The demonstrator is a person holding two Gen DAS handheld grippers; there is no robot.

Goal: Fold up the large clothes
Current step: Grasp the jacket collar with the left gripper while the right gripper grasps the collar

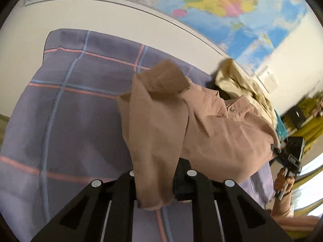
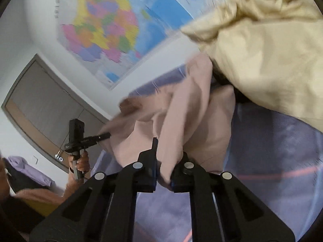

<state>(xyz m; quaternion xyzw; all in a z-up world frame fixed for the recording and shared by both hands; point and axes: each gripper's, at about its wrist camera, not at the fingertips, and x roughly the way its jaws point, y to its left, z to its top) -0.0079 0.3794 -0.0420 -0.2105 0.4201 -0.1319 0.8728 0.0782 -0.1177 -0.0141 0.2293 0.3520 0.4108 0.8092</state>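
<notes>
Left gripper clamped on cloth; right gripper likewise — both raised

The trousers hang over the bed, stretched between the two hand-held grippers. The left hand-held gripper pinches one end at the near edge of the left wrist view; the right hand-held gripper holds the other end at that view's right side, with a hand below it. Behind the trousers, toward the wall, a second garment lies heaped on the bed. A map hangs on the wall behind the bed. In the right wrist view a door stands left of the map.
</notes>
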